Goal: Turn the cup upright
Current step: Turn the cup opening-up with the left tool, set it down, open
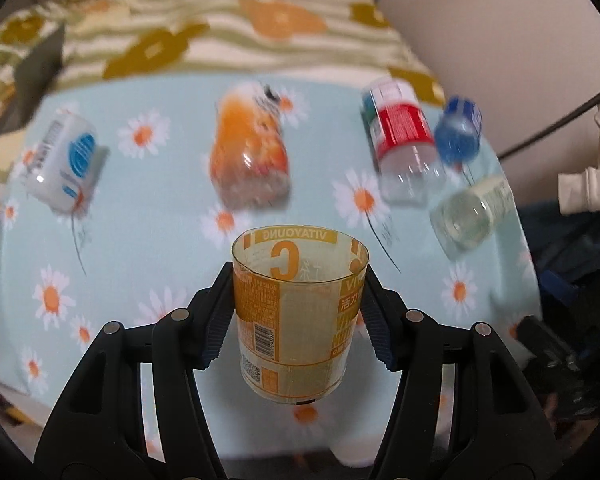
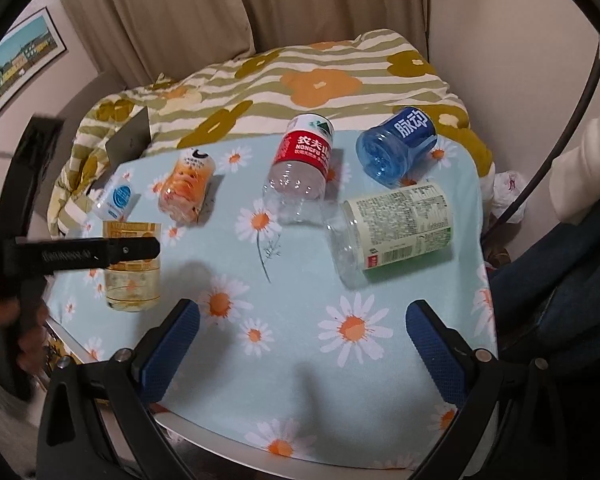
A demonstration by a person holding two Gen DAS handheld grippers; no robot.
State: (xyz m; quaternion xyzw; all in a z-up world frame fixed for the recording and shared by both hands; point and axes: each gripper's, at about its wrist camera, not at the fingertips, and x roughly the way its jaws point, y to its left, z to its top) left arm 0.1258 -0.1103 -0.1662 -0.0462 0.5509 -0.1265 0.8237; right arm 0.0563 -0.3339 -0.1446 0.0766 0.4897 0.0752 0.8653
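Observation:
My left gripper [image 1: 298, 304] is shut on a yellow see-through cup [image 1: 296, 312] with orange print. It holds the cup upright, mouth up, just above the table's near-left part. The right wrist view shows the same cup [image 2: 132, 276] at the left with the left gripper's black finger [image 2: 100, 254] across its side. My right gripper [image 2: 302, 344] is open and empty above the table's front edge.
Several cut bottle cups lie on their sides on the daisy tablecloth [image 2: 300, 380]: white-blue [image 2: 116, 200], orange [image 2: 186, 190], red-labelled [image 2: 300, 168], blue [image 2: 396, 148], green-labelled [image 2: 396, 232]. A striped blanket [image 2: 300, 80] lies behind the table.

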